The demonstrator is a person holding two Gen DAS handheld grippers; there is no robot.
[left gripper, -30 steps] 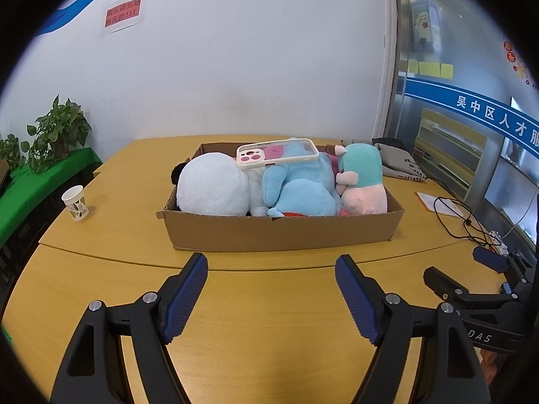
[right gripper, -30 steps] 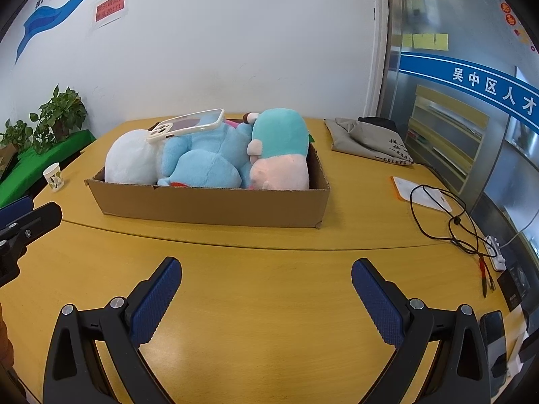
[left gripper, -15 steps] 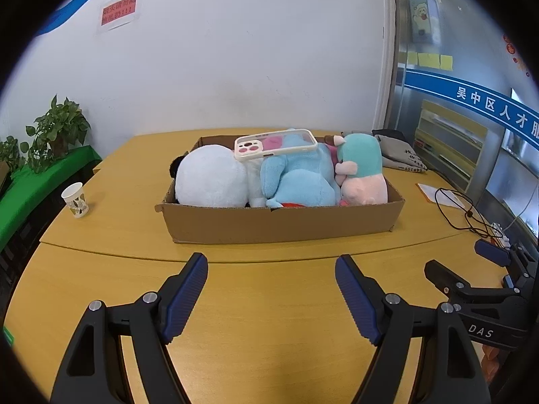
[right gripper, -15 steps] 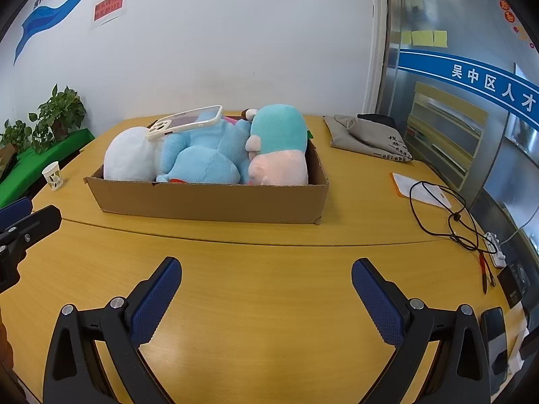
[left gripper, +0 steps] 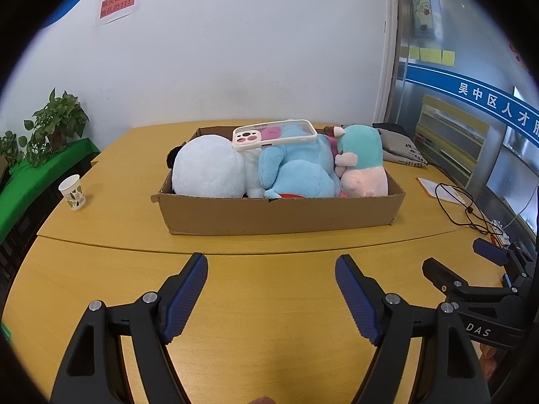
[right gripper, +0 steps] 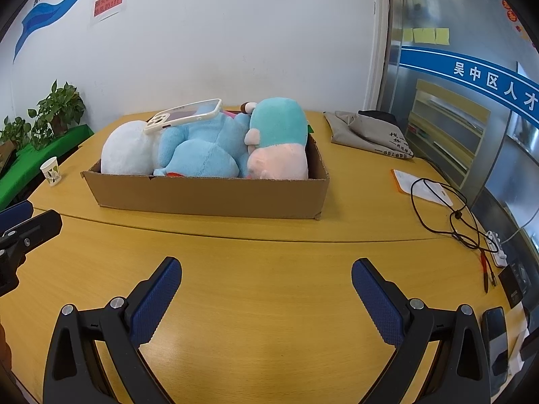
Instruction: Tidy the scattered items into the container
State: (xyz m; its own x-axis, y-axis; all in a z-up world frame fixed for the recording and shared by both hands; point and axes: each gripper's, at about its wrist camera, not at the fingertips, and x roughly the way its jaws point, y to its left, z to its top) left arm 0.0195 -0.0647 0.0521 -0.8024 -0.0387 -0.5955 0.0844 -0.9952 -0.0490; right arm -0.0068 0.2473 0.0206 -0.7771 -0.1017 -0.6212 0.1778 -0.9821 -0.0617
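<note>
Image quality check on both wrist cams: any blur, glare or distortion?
Left wrist: sharp, even light, heavy fisheye bowing the table seam, black corner vignette. Right wrist: equally sharp, same bowing; reflections on the glass partition; soft shadow beside the cardboard box.

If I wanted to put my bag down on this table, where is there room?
Bare wood lies between the cardboard box and the two open grippers, and between the paper cup and the box. The right edge is crowded: grey bag, paper, cable.

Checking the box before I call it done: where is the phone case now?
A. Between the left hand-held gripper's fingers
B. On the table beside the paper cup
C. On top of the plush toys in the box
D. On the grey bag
C: the phone case lies across the plush toys inside the cardboard box.
</note>
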